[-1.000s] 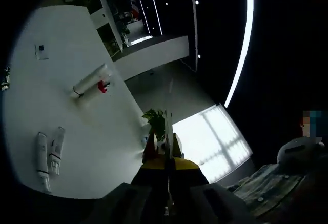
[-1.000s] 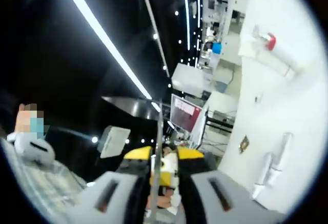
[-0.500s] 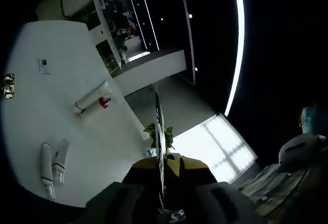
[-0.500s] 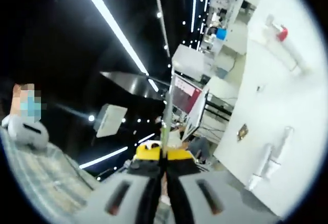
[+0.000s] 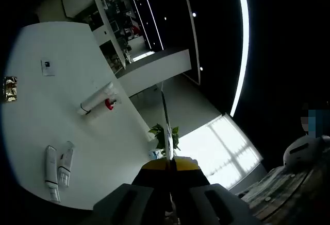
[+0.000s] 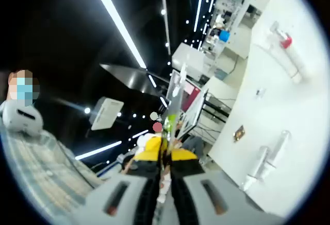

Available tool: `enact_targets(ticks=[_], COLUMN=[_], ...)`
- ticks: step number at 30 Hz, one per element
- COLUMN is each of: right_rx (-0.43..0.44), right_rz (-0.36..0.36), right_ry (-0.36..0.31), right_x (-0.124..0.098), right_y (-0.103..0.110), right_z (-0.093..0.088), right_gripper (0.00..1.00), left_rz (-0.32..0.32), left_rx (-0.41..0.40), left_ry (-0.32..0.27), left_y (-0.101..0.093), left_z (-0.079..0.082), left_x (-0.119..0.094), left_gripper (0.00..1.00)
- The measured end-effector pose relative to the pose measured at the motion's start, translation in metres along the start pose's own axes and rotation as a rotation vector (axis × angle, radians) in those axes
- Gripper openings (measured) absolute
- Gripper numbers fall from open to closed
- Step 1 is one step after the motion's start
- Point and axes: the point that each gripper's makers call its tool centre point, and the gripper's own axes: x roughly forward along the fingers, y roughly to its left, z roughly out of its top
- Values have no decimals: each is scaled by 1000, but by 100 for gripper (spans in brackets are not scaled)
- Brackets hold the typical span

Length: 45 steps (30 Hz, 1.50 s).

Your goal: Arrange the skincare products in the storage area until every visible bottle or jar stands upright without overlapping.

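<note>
Your left claw (image 5: 169, 166) has its yellow-tipped jaws pressed together with nothing between them, and it points away from the work, toward a bright window and a green potted plant (image 5: 165, 135). The white tabletop (image 5: 46, 122) lies at the left of the left gripper view. On it you see a long white cylindrical bottle with a red cap part (image 5: 96, 100), lying on its side. Well apart from it, near the tabletop's lower edge, two white squeeze tubes (image 5: 56, 164) lie flat, side by side and just beside each other. A small white card (image 5: 47, 67) and a small dark golden packet (image 5: 10, 89) rest further up on the tabletop.

Your right claw (image 6: 164, 155) is also closed tight, holding nothing. In the right gripper view the tabletop fills the right side; the long white bottle (image 6: 286, 55) lies near the top, the two tubes (image 6: 265, 160) lie lower, and the golden packet (image 6: 238, 133) is between them, closer to the edge. No product stands upright.
</note>
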Motion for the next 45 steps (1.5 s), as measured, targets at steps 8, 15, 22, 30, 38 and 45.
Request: enact_targets(ticks=[8, 15, 22, 30, 38, 45], right_rx=[4, -1, 13, -48, -307, -407], right_rz=[-2, -13, -14, -33, -310, -534], right_ry=[-32, -45, -50, -91, 72, 80], right_x=[-2, -1, 0, -4, -27, -55], right_y=[0, 1, 0, -3, -42, -73], right_z=[2, 4, 2, 7, -22, -27], right_gripper=[0, 0, 0, 14, 29, 32], left_rz=[-28, -13, -16, -4, 61, 121], left_rx=[-30, 43, 48, 51, 38, 38], left_ry=[-16, 54, 52, 50, -6, -37], left_y=[-5, -1, 1, 4, 22, 48], left_z=[2, -10, -11, -6, 10, 28], left_x=[3, -2, -4, -8, -20, -24], left_gripper=[2, 4, 2, 2, 2, 2])
